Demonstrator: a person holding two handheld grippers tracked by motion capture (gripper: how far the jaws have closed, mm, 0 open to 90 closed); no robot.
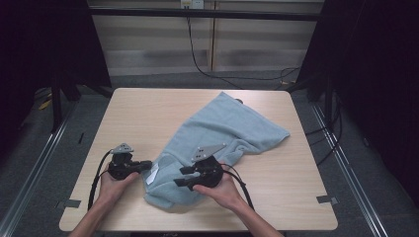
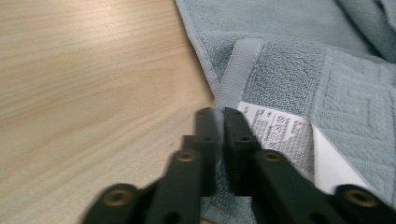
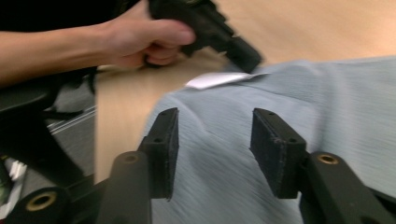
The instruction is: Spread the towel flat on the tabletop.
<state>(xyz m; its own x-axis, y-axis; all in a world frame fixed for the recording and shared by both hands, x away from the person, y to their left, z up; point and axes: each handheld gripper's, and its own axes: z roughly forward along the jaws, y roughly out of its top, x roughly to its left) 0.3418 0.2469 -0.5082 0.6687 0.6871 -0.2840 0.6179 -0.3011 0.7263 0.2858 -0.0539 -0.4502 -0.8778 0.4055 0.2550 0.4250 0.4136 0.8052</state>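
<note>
Blue-grey towel (image 1: 232,131) lies rumpled, folding barely begun. Left gripper (image 2: 219,116) pinches its hem beside the label (image 2: 280,130); right gripper (image 3: 212,135) hovers above, jaws apart, empty.

Care label (image 2: 280,133) print too blurred to read. Towel (image 2: 299,56) cut off by top and right edges. Left gripper (image 3: 250,58) motion-blurred in right gripper view. Towel edge under closed jaws hidden.

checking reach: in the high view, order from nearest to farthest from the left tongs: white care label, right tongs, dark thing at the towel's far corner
1. white care label, just right of the left tongs, on the towel's near edge.
2. right tongs, farther right, over the towel.
3. dark thing, far side, at the towel's far corner.
</note>
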